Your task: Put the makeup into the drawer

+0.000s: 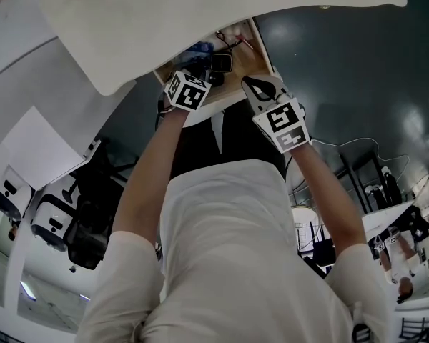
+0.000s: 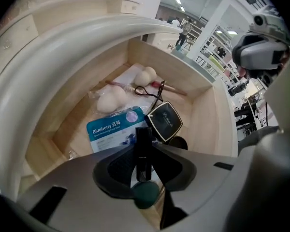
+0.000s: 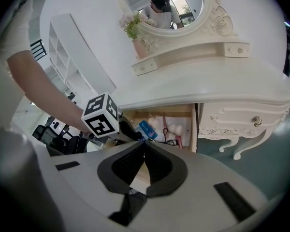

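The wooden drawer stands pulled out under the white dressing table. My left gripper hovers over it, shut on a slim black makeup tube held upright between the jaws. Inside lie a blue "Blueberry" mask packet, a black compact, two pale sponge puffs, an eyelash curler and a dark green sponge just under the jaws. My right gripper hangs shut and empty to the right of the left one, above the drawer's front edge.
The table top overhangs the back of the drawer, with an oval mirror and a flower pot on it. A carved side cabinet borders the drawer on the right. Dark floor lies beyond.
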`<action>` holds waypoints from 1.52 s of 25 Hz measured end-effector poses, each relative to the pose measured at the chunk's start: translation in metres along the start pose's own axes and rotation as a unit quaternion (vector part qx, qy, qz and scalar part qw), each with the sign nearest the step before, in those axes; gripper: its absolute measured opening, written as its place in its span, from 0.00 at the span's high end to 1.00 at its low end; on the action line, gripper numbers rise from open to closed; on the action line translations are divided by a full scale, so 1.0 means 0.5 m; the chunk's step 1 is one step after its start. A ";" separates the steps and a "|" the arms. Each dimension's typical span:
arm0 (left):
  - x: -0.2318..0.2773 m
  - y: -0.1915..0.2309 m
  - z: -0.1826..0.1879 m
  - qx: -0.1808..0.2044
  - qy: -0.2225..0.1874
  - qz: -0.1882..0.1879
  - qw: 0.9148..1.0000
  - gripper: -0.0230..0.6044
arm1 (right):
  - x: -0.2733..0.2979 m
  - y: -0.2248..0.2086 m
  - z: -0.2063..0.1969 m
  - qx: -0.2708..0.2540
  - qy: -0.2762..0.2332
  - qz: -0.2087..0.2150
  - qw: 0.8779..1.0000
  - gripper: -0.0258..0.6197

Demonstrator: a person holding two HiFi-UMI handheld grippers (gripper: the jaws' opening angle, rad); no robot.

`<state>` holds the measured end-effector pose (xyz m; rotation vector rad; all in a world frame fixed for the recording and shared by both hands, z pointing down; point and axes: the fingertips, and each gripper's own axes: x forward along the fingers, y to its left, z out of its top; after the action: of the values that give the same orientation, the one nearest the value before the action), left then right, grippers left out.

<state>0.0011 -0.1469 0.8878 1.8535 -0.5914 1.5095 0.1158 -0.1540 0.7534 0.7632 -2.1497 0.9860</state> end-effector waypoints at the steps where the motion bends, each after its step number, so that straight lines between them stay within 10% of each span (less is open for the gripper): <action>1: 0.002 0.002 0.001 -0.001 0.000 0.003 1.000 0.79 | -0.001 -0.002 -0.001 0.001 0.000 -0.001 1.000 0.91; 38: -0.191 -0.017 0.059 -0.017 -0.121 0.043 0.992 0.84 | -0.086 0.019 0.057 -0.074 -0.028 -0.021 0.997 0.91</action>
<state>0.0050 -0.1691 0.7903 2.0224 -0.8137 1.3273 0.1272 -0.1614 0.7026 0.7673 -2.2176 0.7820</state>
